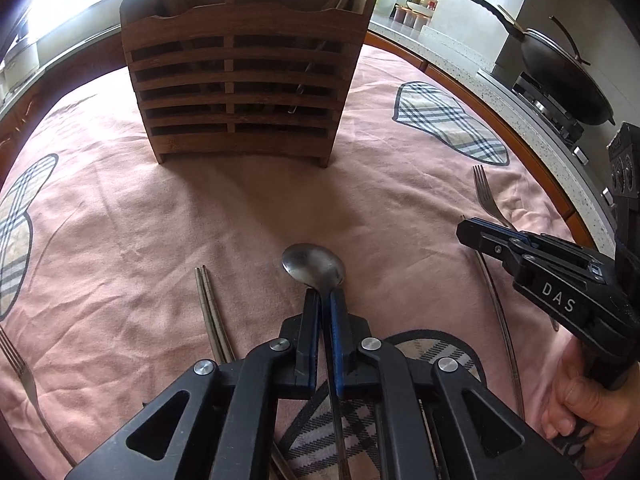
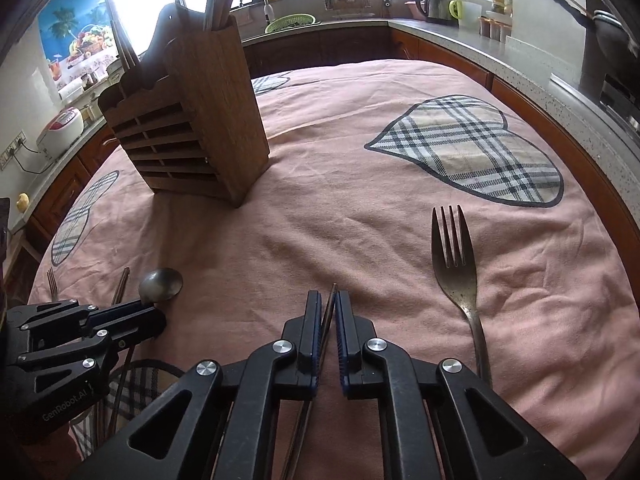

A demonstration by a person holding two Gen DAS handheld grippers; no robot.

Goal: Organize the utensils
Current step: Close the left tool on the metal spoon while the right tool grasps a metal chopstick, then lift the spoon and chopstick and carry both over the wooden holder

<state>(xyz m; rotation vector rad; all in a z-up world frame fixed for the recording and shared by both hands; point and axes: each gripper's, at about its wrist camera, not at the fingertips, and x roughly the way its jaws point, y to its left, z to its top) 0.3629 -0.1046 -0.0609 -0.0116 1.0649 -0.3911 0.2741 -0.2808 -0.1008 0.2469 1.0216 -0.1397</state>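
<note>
In the left wrist view, the left claw (image 1: 325,294) sits at lower centre, its two black fingers clenched on the thin neck of a dull steel spoon (image 1: 314,262), whose bowl lies just ahead of the fingertips on the pink cloth with plaid heart patches (image 1: 248,208) that covers the desk. To the left of the claw, a pair of metal chopsticks (image 1: 210,304) lies on the cloth, and a steel fork (image 1: 20,368) lies at the far left edge. The slatted brown wooden utensil holder (image 1: 240,88) stands upright at upper centre, with several utensils poking up out of its compartments. In the right wrist view, the right claw (image 2: 328,300) at lower centre is closed on a slim dark chopstick (image 2: 329,312), the tip showing just above the fingertips. A tarnished steel fork (image 2: 456,268) lies on the cloth to the right of it, tines toward the top of the frame. The wooden holder stands at upper left, well apart from both claws. A black wok (image 1: 560,72) sits on the stove at upper right.
</note>
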